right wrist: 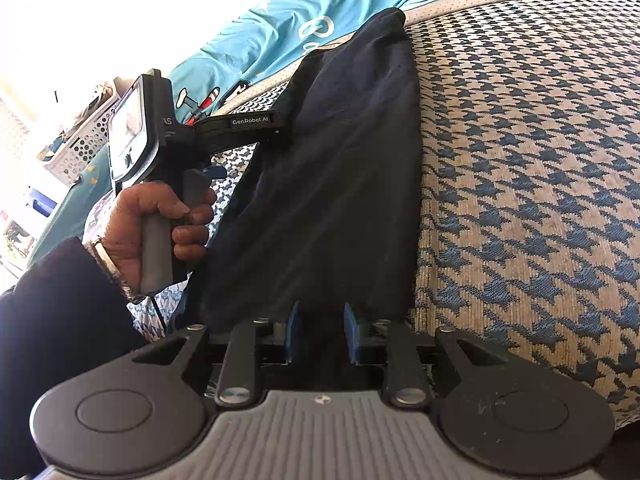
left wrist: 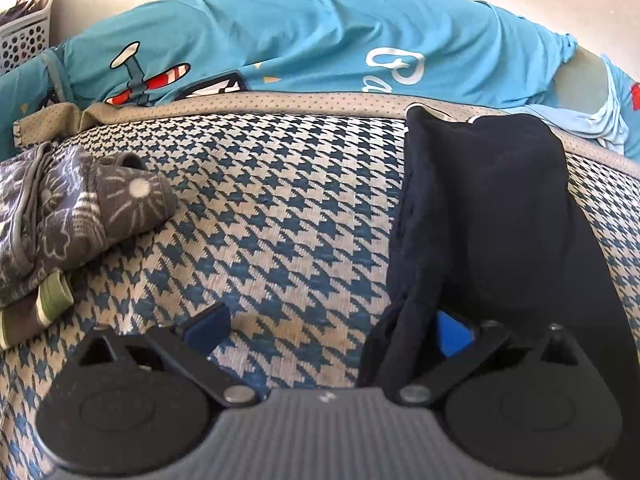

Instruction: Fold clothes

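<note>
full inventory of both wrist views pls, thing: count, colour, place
dark garment: 1, navy-black, folded lengthwise on the cover, right of centre
houndstooth cover: 1, blue and beige, under everything
patterned garments: small pile, grey with white print, left edge
cartoon bedsheet: 1, turquoise, behind the cover
perforated basket: 1, white, far left corner
left tongs: 1, black with blue pads, open, right finger under the dark garment's edge
right tongs: 1, black with blue pads, partly open at the garment's near end
hand: 1, dark sleeve, gripping the left handle
</note>
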`<state>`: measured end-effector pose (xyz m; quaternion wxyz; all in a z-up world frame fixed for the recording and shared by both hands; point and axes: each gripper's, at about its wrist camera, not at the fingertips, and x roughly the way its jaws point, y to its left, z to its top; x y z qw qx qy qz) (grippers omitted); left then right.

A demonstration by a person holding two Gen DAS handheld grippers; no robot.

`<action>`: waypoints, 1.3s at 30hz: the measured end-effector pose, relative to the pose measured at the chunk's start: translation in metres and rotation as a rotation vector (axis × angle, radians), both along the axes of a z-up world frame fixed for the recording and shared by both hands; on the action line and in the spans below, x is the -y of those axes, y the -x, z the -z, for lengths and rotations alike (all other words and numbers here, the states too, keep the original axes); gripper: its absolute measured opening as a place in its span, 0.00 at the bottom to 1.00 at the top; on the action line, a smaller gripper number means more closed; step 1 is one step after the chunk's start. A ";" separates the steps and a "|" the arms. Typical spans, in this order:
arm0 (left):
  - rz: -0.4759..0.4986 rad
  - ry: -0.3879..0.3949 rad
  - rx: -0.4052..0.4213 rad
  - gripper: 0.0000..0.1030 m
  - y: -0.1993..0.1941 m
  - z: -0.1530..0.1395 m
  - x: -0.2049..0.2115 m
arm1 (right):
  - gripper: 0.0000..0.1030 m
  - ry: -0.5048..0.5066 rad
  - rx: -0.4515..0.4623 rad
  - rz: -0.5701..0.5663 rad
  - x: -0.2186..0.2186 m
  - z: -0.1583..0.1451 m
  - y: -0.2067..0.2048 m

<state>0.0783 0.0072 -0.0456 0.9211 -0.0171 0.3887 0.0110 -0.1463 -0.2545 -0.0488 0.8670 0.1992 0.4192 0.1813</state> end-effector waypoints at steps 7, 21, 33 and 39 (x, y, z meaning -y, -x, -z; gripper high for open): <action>-0.002 -0.046 0.001 1.00 -0.001 0.006 0.006 | 0.22 0.006 0.005 -0.005 -0.001 0.000 0.001; -0.015 -0.049 0.043 1.00 0.036 -0.016 -0.001 | 0.23 0.039 0.038 -0.020 -0.006 0.000 0.003; 0.053 -0.046 0.051 1.00 0.103 -0.018 0.014 | 0.26 0.058 0.039 -0.020 -0.009 0.000 0.005; 0.095 -0.053 0.051 1.00 0.136 -0.013 0.024 | 0.26 0.059 0.027 -0.019 -0.007 0.002 0.014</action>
